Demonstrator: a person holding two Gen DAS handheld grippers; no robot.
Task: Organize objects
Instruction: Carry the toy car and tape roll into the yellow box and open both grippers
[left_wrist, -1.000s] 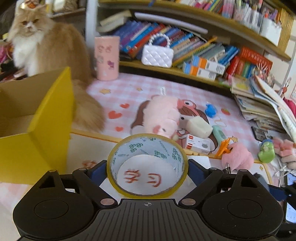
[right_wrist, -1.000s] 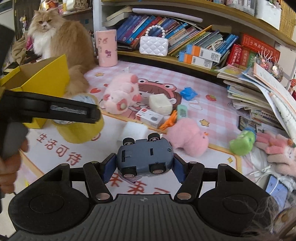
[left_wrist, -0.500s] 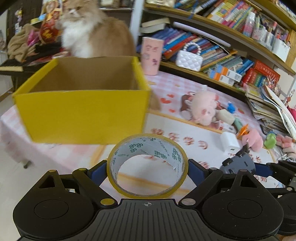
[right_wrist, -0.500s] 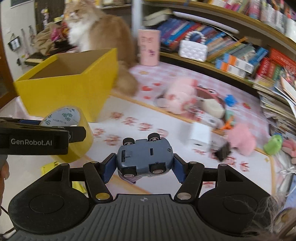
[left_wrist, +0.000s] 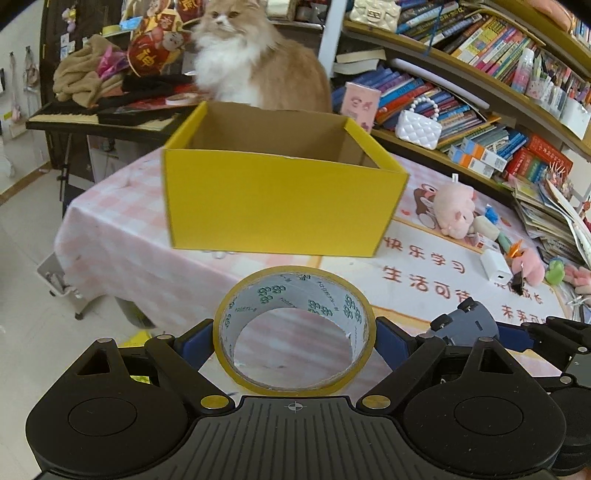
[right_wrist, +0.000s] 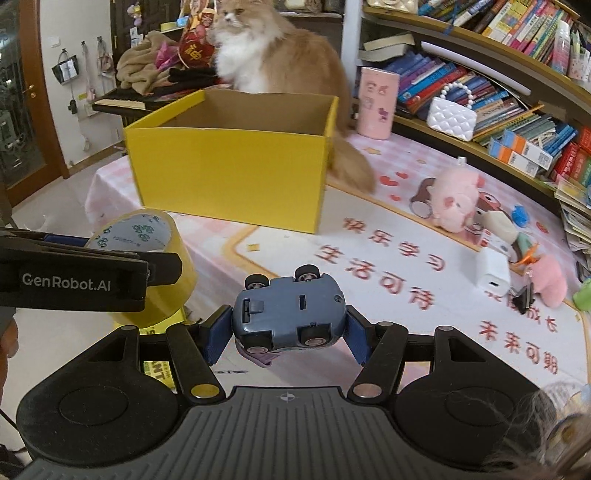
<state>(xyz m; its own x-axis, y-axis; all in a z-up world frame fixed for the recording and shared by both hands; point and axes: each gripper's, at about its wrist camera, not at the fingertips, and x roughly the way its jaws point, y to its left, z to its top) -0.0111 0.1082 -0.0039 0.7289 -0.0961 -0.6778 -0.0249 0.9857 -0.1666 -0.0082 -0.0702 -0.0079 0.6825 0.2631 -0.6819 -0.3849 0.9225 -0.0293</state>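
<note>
Yellow-edged roll of clear packing tape (left_wrist: 294, 328) sits clamped in the left gripper (left_wrist: 294, 334); the right gripper (right_wrist: 289, 325) clamps an upturned blue-grey plastic toy car (right_wrist: 289, 312). Both hover near the open yellow cardboard box (left_wrist: 280, 206); its floor is hidden, and a fluffy ginger-and-white cat (left_wrist: 255, 62) sits behind it.

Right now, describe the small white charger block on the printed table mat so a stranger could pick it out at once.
Start at the big open yellow cardboard box on the pink checked tablecloth, then go right along the white mat with red characters. Near its right edge sits the small white plastic charger cube, beside a fluffy pink plush. It alone there is hard, boxy and plain white with a port slot.
</note>
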